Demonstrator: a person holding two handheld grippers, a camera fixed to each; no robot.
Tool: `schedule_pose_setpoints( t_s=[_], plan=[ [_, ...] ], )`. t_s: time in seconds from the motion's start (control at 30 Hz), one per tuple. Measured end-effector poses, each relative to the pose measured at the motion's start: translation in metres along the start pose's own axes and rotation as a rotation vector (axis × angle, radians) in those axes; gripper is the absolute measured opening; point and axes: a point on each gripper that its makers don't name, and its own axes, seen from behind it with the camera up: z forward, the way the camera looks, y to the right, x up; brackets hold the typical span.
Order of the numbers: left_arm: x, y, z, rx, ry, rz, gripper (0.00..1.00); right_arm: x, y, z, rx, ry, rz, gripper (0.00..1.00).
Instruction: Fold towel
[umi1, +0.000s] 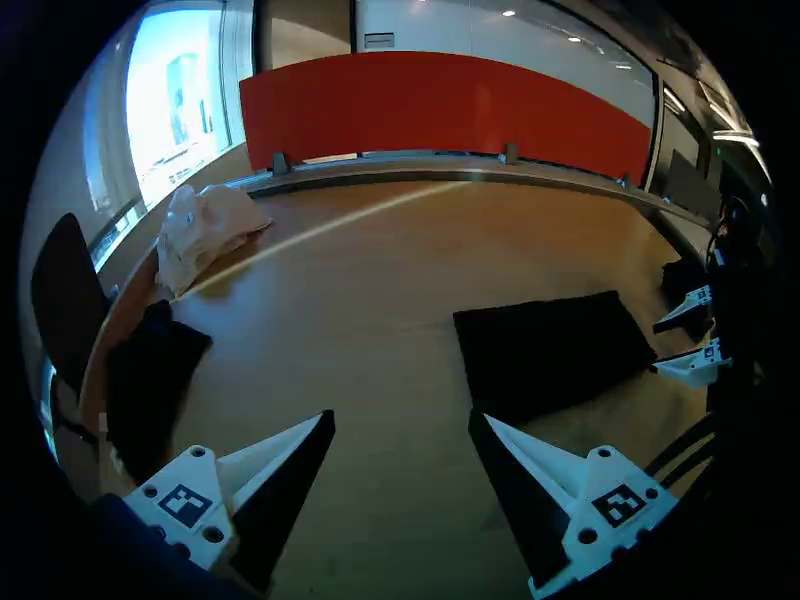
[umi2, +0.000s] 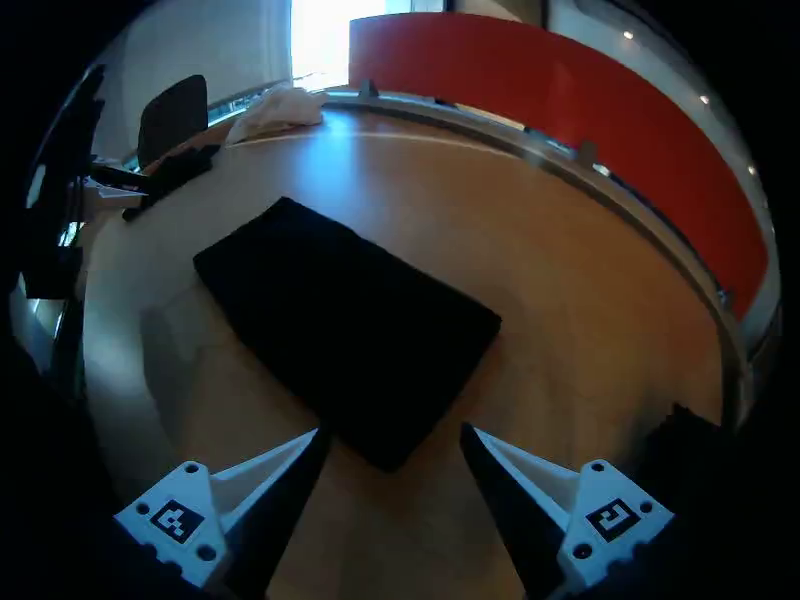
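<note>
Wooden table (umi1: 380, 300), largest item, curved along the far edge and backed there by a red partition panel (umi1: 440, 105) on a grey rail. Black towel (umi2: 340, 320) next in size: flat on the table as one neat rectangle, well inside the table edges, with bare wood on all sides. Dark chair (umi1: 65, 300) beyond the table's left rim in the left gripper view. Dark cloth (umi1: 150, 370) bunched on the table near that rim, well apart from the towel. Pale cloth pile (umi1: 205, 225) heaped farther along the same rim, near the far edge. Left gripper (umi1: 402, 418) held over bare wood, fingers spread wide with nothing between them, towel ahead and off to its right. Right gripper (umi2: 393, 430) likewise spread wide, gripping nothing; nearest towel corner visible between its two fingers, contact with the cloth not determinable. Same right gripper also visible small in the left gripper view, at the towel's right-hand end, fingers apart and pointed toward the cloth.
</note>
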Motion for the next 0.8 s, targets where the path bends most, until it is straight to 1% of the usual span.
schedule_pose_setpoints(
  t_s=[0.17,0.33,0.43,0.53,0.8],
  plan=[
    [-0.003,-0.003,-0.003,0.007,-0.003,0.000,1.00,-0.012,-0.003,0.003,0.026,-0.040,-0.016,0.91],
    [-0.005,-0.004,-0.004,0.009,-0.006,-0.009,1.00,-0.015,-0.002,0.003,0.027,-0.056,-0.033,0.83],
    [-0.006,-0.004,-0.005,0.009,-0.007,-0.016,1.00,-0.018,-0.003,0.003,0.034,-0.067,-0.033,0.77],
    [-0.007,-0.004,-0.006,0.009,-0.008,-0.019,1.00,-0.020,-0.005,0.002,0.044,-0.074,-0.024,0.68],
    [-0.010,-0.005,-0.008,0.012,-0.011,-0.019,1.00,-0.021,-0.006,0.002,0.055,-0.075,-0.007,0.39]
  ],
)
